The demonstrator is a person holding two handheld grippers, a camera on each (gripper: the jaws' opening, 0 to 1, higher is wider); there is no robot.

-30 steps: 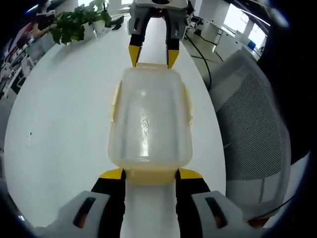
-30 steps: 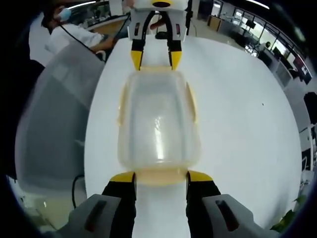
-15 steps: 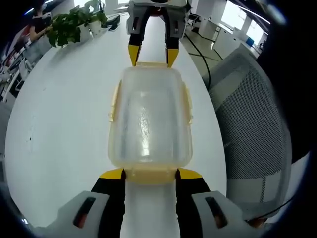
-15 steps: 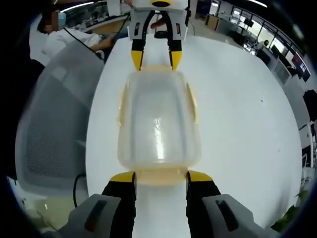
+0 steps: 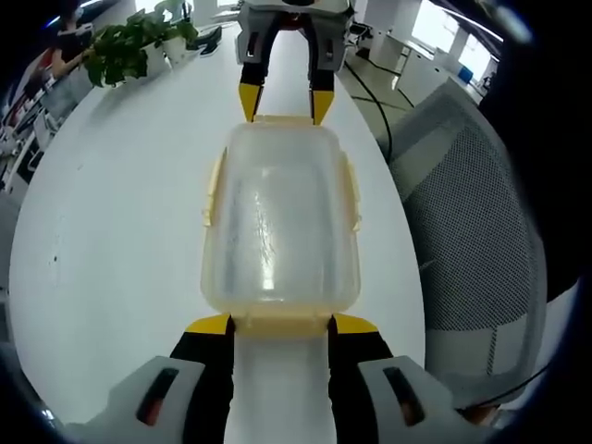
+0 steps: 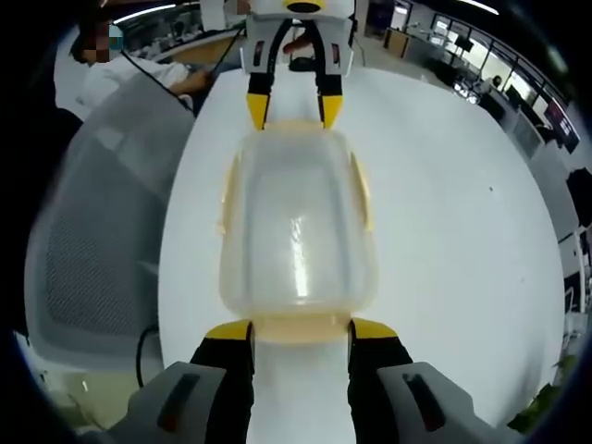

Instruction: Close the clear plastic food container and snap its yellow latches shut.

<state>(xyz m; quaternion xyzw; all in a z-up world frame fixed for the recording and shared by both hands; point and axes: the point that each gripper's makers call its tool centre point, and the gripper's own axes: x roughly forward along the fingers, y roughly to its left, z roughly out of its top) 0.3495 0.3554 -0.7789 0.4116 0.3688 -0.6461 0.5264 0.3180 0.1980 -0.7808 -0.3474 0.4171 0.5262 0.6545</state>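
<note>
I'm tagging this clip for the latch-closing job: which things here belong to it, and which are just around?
Part of the job:
- clear plastic food container with yellow latches, lid on
- left claw at one short end
- right claw at the opposite short end

Just around:
- white table
- grey mesh office chair
- green potted plant
- person in white

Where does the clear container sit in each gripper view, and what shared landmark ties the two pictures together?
Left gripper view: container at centre, between that view's own jaws below and the right hand-held gripper above.
Right gripper view: container at centre, the left hand-held gripper at its far end.
Shared landmark: the grey mesh chair beside the white table.
</note>
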